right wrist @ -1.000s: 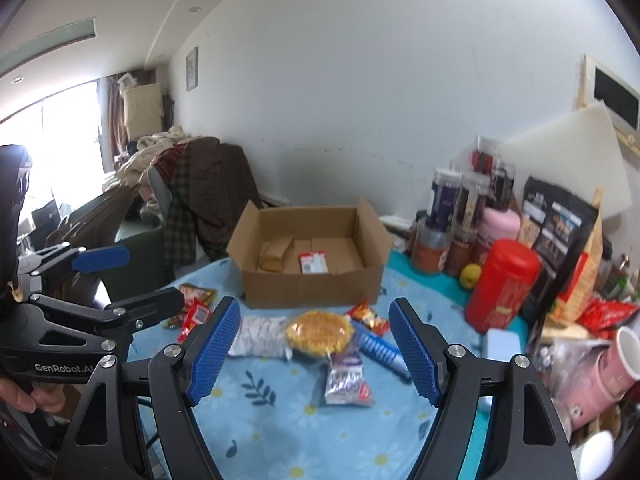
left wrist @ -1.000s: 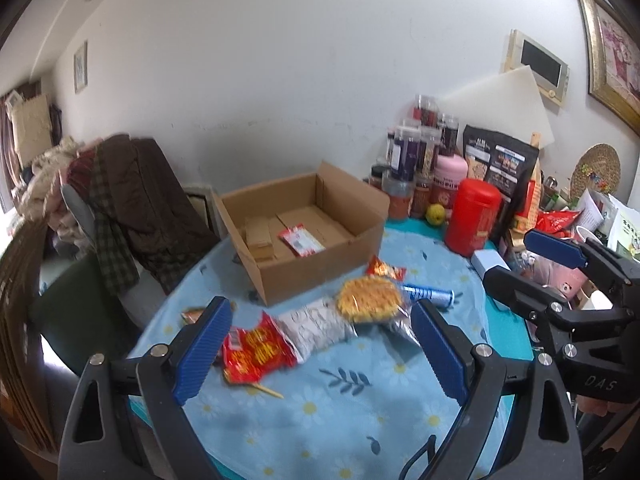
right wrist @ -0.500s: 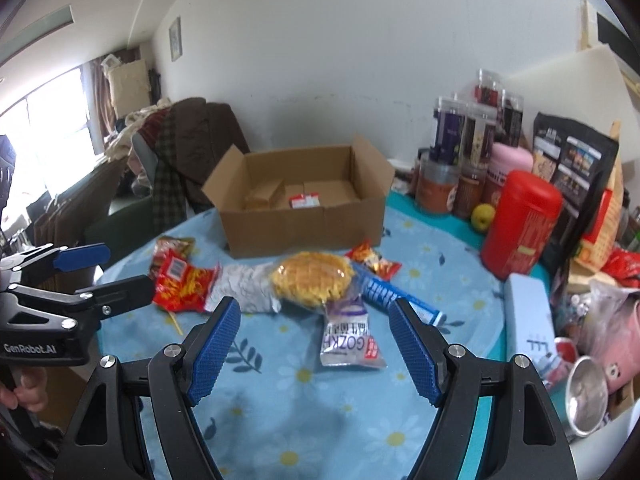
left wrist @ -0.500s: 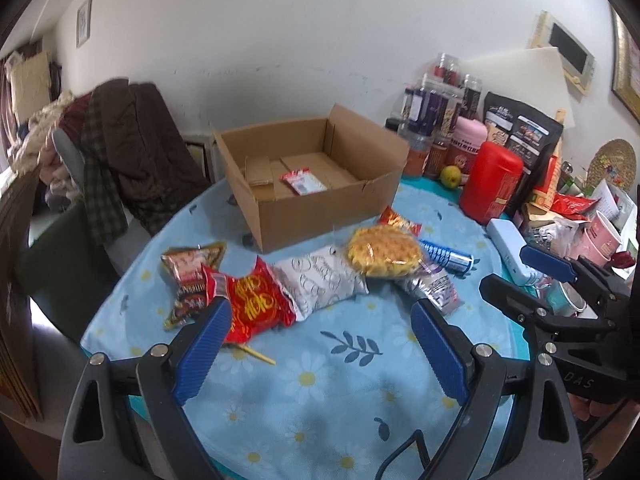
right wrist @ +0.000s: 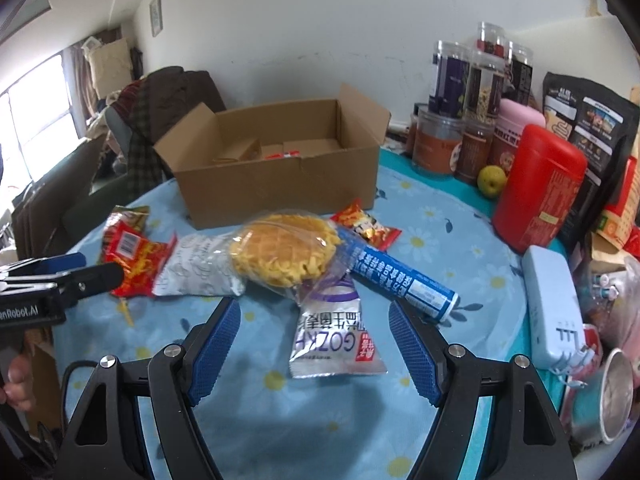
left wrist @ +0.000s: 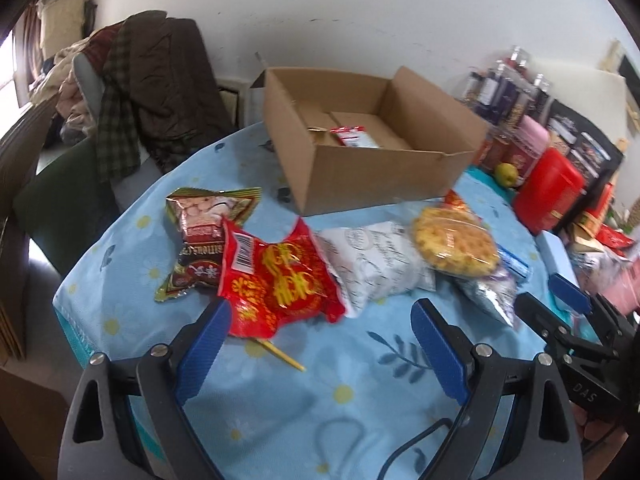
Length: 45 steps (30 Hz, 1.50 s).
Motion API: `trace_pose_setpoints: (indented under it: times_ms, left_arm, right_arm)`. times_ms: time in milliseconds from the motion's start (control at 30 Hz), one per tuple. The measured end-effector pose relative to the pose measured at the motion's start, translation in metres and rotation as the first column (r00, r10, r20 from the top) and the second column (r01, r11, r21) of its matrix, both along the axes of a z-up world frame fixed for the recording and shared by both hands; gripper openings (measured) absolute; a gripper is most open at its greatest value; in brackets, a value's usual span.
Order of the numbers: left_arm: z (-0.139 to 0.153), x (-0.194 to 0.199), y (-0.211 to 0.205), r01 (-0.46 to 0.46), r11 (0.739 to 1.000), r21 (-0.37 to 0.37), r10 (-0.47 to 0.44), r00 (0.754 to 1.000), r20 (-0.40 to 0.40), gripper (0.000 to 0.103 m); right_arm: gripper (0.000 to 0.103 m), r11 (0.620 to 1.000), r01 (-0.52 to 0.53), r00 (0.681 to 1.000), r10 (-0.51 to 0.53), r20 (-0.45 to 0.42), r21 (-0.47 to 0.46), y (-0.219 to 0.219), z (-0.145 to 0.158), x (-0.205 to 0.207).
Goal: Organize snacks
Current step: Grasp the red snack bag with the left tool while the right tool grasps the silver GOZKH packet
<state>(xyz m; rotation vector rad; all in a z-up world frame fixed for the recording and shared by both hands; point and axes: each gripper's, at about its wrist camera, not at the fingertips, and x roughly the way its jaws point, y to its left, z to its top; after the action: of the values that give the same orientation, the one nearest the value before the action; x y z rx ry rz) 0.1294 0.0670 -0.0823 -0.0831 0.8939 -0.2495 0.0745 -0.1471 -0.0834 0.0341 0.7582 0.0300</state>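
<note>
Snack packets lie in a loose row on the blue flowered tablecloth [left wrist: 280, 392], in front of an open cardboard box [left wrist: 372, 168] with a small red packet inside. My left gripper [left wrist: 320, 320] hangs open just short of a red packet [left wrist: 280, 280]; a peanut bag [left wrist: 200, 224] lies to its left and a white bag [left wrist: 372, 260] to its right. My right gripper [right wrist: 314, 320] is open above a silver-purple pouch [right wrist: 336, 332]. Beyond it sit a round yellow cake in clear wrap [right wrist: 284, 252], a blue tube [right wrist: 400, 276] and a small red-yellow packet [right wrist: 364, 224].
Jars [right wrist: 460, 120], a red canister [right wrist: 536, 188], a green fruit [right wrist: 491, 180], dark bags and a white power strip [right wrist: 552, 304] crowd the table's right side. A chair piled with coats [left wrist: 152, 80] stands at the far left. A thin stick [left wrist: 280, 354] lies near the left gripper.
Both grippers have come down and forward toward the snacks, which now look larger and nearer. Their jaws kept the same width. No snack has moved.
</note>
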Motion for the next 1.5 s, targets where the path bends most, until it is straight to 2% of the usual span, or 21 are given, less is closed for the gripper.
trace_pose_setpoints:
  times_ms: [333,567,733,767,800,833,867,967,1100,1300,1500]
  left_arm:
    - [-0.026,0.039,0.0,-0.067,0.995,0.072,0.072,0.995,-0.071,0.092]
    - [-0.042,0.057,-0.004,-0.066,0.993,0.097,0.077,0.991,-0.112,0.092]
    - [-0.047,0.064,0.001,-0.066,0.996,0.062,0.073,0.991,-0.115,0.092]
    - [-0.048,0.064,0.002,-0.061,0.997,0.049,0.067,0.99,-0.123,0.089]
    - [-0.05,0.065,0.003,-0.053,0.998,0.031,0.056,0.99,-0.133,0.083]
    - [-0.05,0.066,0.005,-0.05,0.999,0.012,0.051,0.989,-0.139,0.082]
    - [-0.049,0.065,0.007,-0.05,0.999,0.004,0.05,0.989,-0.141,0.08]
    - [-0.047,0.061,0.006,-0.028,1.0,0.014,0.03,0.99,-0.138,0.076]
    - [-0.046,0.052,0.004,0.001,1.0,0.014,0.001,0.989,-0.151,0.076]
    - [-0.042,0.025,0.001,0.048,0.999,0.025,-0.043,0.985,-0.166,0.075]
    - [-0.043,-0.003,-0.013,0.144,0.989,0.026,-0.136,0.97,-0.203,0.075]
  right_arm:
    - [0.078,0.999,0.015,0.998,-0.016,-0.062,-0.03,-0.009,-0.02,0.029]
    - [0.078,0.999,0.017,0.995,-0.021,-0.1,-0.041,-0.013,-0.032,0.04]
    - [0.078,1.0,0.014,0.99,-0.017,-0.14,-0.024,-0.016,-0.043,0.046]
    - [0.077,1.0,0.014,0.989,-0.017,-0.148,-0.017,-0.016,-0.045,0.047]
    - [0.07,1.0,0.015,0.988,-0.017,-0.156,-0.01,-0.017,-0.047,0.048]
    - [0.062,1.0,0.012,0.987,-0.013,-0.163,-0.003,-0.017,-0.049,0.048]
    - [0.05,1.0,0.005,0.985,-0.003,-0.174,0.007,-0.017,-0.05,0.049]
    - [0.045,1.0,-0.006,0.984,0.005,-0.176,-0.007,-0.013,-0.05,0.046]
    - [0.044,0.999,-0.029,0.984,0.024,-0.175,-0.026,-0.007,-0.048,0.037]
    - [0.044,1.0,-0.022,0.982,0.024,-0.188,0.014,-0.009,-0.047,0.014]
    - [0.044,0.999,-0.027,0.98,0.031,-0.196,0.022,-0.007,-0.045,-0.013]
